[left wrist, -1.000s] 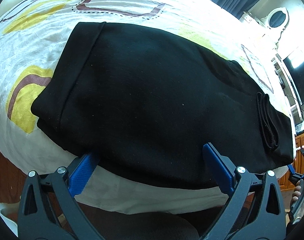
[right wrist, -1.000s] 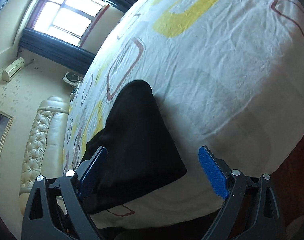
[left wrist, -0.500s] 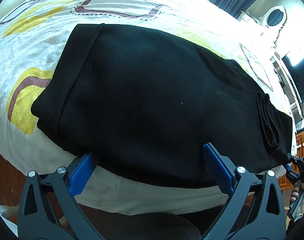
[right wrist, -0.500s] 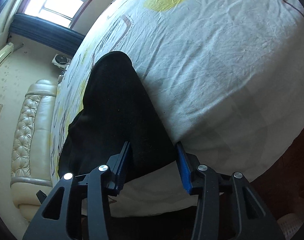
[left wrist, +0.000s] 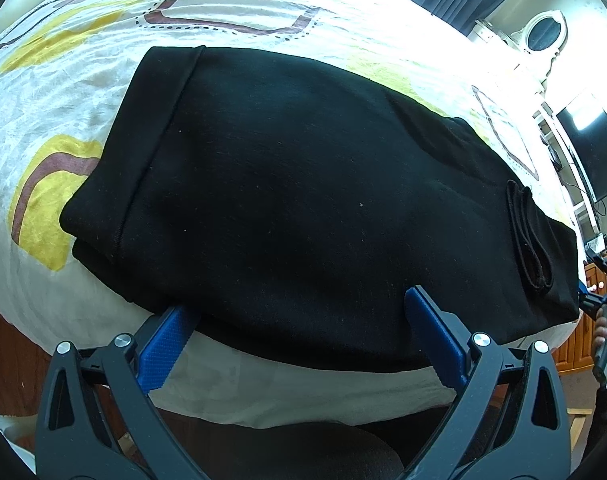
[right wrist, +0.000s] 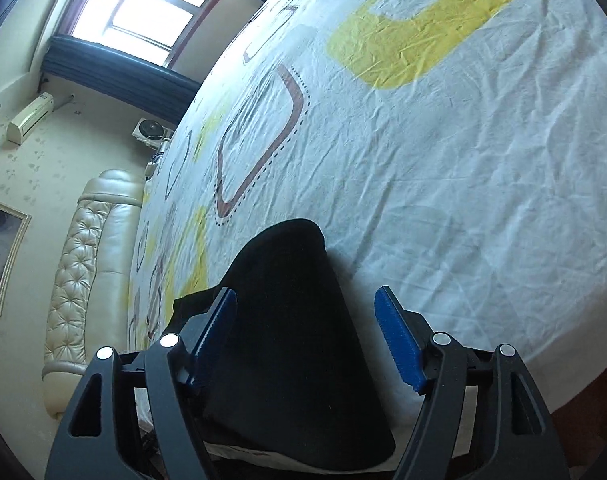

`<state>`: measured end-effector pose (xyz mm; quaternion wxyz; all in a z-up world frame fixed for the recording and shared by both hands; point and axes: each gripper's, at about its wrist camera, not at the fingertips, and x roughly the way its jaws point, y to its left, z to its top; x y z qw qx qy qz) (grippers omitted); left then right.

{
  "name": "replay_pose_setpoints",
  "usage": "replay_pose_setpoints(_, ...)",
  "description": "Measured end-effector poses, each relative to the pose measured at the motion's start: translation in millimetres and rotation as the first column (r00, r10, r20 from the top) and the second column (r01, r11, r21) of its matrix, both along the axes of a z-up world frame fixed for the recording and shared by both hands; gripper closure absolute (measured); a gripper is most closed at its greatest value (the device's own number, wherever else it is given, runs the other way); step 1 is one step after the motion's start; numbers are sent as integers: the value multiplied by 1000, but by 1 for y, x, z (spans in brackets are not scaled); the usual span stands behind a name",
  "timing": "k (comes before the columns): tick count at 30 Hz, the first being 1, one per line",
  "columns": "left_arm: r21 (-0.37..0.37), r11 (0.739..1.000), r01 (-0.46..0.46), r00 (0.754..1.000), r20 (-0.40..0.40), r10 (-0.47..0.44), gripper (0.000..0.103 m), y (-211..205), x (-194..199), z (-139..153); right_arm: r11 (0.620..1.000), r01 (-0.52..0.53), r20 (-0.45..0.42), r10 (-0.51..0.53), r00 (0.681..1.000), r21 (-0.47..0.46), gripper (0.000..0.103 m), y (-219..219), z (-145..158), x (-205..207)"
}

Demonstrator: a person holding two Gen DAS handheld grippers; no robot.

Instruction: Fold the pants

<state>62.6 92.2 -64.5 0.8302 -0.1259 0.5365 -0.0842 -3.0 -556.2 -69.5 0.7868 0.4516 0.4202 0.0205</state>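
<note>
left gripper (left wrist: pixel 303 336) sits low at the near edge of the bed, released, its blue pads spread wide with the hem of the black pants (left wrist: pixel 303 200) running between them, nothing pinched. the pants lie folded flat on the patterned bedsheet (left wrist: pixel 43 120), close to the near edge, the band end off to the right. out at that far right corner the right gripper (left wrist: pixel 601 300) peeks in with a hand (left wrist: pixel 603 332) behind it. from its own camera the right gripper (right wrist: pixel 309 336) straddles that end of the pants (right wrist: pixel 287 320); its jaws have just been opening and the pads stand clear of the cloth. beyond, bare sheet (right wrist: pixel 463 160), then a padded headboard (right wrist: pixel 83 264) and a window (right wrist: pixel 143 0).
</note>
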Motion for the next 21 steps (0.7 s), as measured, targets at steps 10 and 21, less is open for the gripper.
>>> replay_pose_setpoints(10, 58, 987, 152, 986, 54, -156, 2, -2, -17, 8, 930, -5, -87, -30, 996, -368, 38, 49, 23, 22)
replay_pose_setpoints(21, -96, 995, -2, 977, 213, 22, 2, 57, -43, 47, 828, 29, 141, 61, 988, -561, 35, 135, 72, -5)
